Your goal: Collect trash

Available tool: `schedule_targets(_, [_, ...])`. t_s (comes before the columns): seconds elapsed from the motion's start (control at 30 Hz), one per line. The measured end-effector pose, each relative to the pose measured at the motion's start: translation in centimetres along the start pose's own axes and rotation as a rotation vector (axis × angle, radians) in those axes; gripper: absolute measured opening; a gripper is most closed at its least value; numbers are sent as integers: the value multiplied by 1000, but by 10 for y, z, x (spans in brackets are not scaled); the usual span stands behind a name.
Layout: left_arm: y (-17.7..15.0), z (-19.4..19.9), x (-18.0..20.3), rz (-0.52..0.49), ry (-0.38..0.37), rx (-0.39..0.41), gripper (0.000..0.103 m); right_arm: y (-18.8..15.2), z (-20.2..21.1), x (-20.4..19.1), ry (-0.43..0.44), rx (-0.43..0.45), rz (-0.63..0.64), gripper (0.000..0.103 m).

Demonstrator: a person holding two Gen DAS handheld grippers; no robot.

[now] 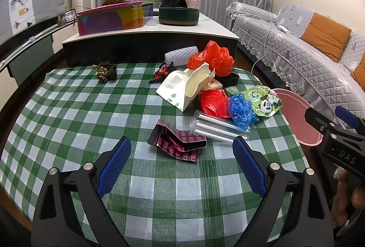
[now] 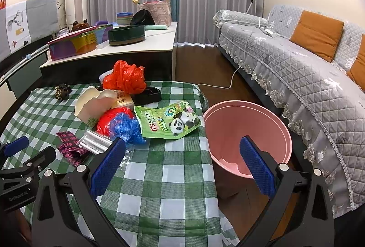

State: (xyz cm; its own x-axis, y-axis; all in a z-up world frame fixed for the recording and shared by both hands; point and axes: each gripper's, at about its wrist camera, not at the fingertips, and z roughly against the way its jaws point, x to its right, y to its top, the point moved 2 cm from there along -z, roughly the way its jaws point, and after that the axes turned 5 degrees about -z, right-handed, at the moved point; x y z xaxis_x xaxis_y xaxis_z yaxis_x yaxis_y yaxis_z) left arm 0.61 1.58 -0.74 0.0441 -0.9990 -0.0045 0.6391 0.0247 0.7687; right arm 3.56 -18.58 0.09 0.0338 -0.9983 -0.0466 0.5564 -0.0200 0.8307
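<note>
Trash lies on a green checked tablecloth (image 1: 68,114): a black-and-pink wrapper (image 1: 178,142), a clear plastic sleeve with white tubes (image 1: 219,127), a blue bag (image 1: 241,111), a red bag (image 1: 213,102), a green panda pouch (image 1: 265,99), a torn cream box (image 1: 187,87) and a larger red bag (image 1: 213,57). A pink bin (image 2: 246,132) stands on the floor to the table's right. My left gripper (image 1: 182,162) is open and empty, just short of the wrapper. My right gripper (image 2: 182,162) is open and empty over the table's right edge beside the bin.
A dark crumpled wrapper (image 1: 106,70) lies at the far left of the table. A low cabinet (image 1: 150,41) with boxes stands behind. A grey sofa (image 2: 296,78) with orange cushions runs along the right, with a white cable (image 2: 228,85) on the floor.
</note>
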Motion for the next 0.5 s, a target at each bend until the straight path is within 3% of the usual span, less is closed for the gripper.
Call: schedule_targets(0.5, [0,0,1,7,-8,-2,87,0,1,-3,4,0,-2,98])
